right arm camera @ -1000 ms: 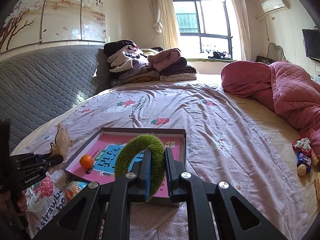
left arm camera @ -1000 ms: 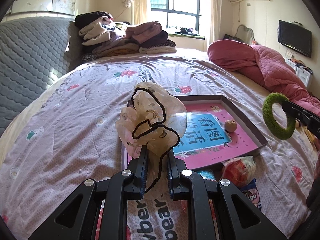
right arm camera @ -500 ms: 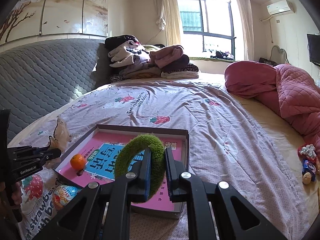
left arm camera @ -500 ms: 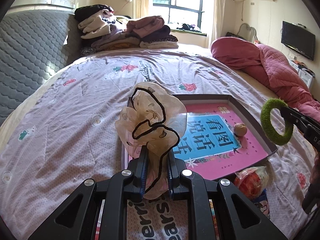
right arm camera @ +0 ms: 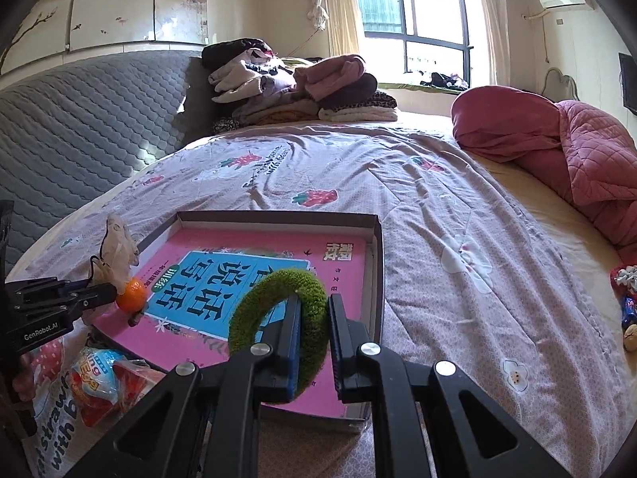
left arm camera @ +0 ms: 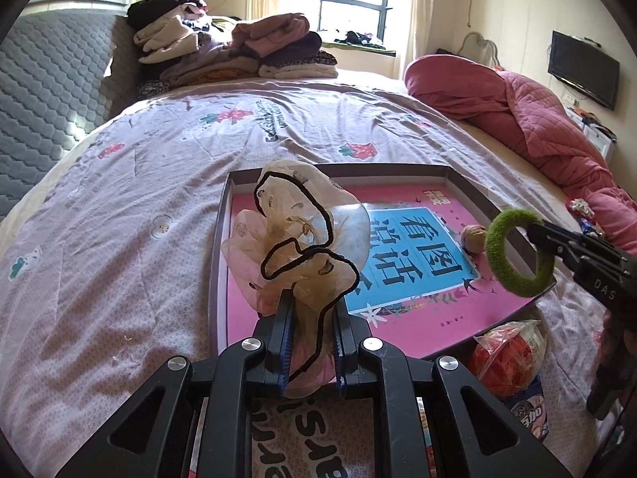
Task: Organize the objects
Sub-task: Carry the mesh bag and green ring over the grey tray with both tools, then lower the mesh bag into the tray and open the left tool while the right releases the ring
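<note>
A shallow box (left arm camera: 469,187) (right arm camera: 376,239) with a pink and blue printed bottom lies on the bed. My left gripper (left arm camera: 311,302) is shut on a sheer beige scrunchie with black trim (left arm camera: 298,235), held over the box's near left part. My right gripper (right arm camera: 313,310) is shut on a fuzzy green ring scrunchie (right arm camera: 274,318) (left arm camera: 517,251), above the box's near right side. A small orange fruit (right arm camera: 132,298) (left arm camera: 473,234) rests inside the box. The left gripper shows in the right wrist view (right arm camera: 107,290), the right gripper in the left wrist view (left arm camera: 533,235).
A red and clear snack bag (left arm camera: 509,354) (right arm camera: 103,382) lies just outside the box's near edge, with a blue packet (left arm camera: 529,410) beside it. A pink quilt (left arm camera: 517,119) is heaped at right, folded clothes (left arm camera: 239,51) at the back. Small items (right arm camera: 629,302) lie at far right.
Both grippers have come lower and nearer the box, each still holding its scrunchie. The box now fills more of both views.
</note>
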{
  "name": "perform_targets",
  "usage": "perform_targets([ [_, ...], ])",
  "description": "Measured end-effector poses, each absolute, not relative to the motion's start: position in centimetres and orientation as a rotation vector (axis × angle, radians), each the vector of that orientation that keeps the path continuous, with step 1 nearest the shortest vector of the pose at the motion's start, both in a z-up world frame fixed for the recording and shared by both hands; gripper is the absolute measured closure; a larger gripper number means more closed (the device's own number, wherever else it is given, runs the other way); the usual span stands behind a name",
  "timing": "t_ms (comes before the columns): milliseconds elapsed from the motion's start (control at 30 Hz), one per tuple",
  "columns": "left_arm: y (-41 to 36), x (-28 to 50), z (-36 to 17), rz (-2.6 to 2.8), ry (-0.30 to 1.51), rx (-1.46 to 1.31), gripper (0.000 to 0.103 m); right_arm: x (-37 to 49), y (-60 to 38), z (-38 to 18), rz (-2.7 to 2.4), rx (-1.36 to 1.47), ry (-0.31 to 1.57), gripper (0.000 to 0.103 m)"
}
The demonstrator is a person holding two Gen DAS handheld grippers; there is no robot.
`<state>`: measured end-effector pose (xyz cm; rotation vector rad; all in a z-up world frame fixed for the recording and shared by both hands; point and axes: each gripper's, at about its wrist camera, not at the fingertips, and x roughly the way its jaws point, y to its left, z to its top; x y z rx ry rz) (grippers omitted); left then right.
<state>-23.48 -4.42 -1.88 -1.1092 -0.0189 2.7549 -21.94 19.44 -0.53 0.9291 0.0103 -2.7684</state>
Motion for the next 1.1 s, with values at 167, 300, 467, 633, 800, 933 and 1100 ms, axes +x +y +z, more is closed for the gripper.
perform_targets([
  [167, -3.8, -23.6, -2.2, 2.746, 0.017, -1.1, 0.086, -22.1, 18.9, -1.4, -2.769, 0.962, 0.054, 0.09],
  [300, -3.7, -23.8, -2.3, 2.739, 0.03, -1.097, 0.084, -21.9, 18.6, -1.5, -2.766, 0.964, 0.092, 0.089],
  [467, -3.4, -23.6, -2.4, 2.742, 0.061, -1.091, 0.076, -21.9, 18.3, -1.8, -2.755, 0.977, 0.109, 0.089],
  [633, -3.1, -23.6, -2.5, 2.747, 0.087, -1.096, 0.069, -22.0, 18.6, -1.9, -2.76, 0.992, 0.101, 0.089],
  [800, -3.1, -23.4, -2.4, 2.755, 0.108, -1.086, 0.064, -22.2, 18.8, -2.0, -2.765, 1.009, 0.094, 0.089],
  [933, -2.9, -23.1, -1.9, 2.774, 0.132, -1.042, 0.052, -22.1, 18.9, -1.7, -2.775, 1.003, 0.09, 0.089],
  [1100, -2.9, -22.9, -1.5, 2.777, 0.13, -1.012, 0.048, -22.0, 18.9, -1.5, -2.779, 0.994, 0.093, 0.089],
])
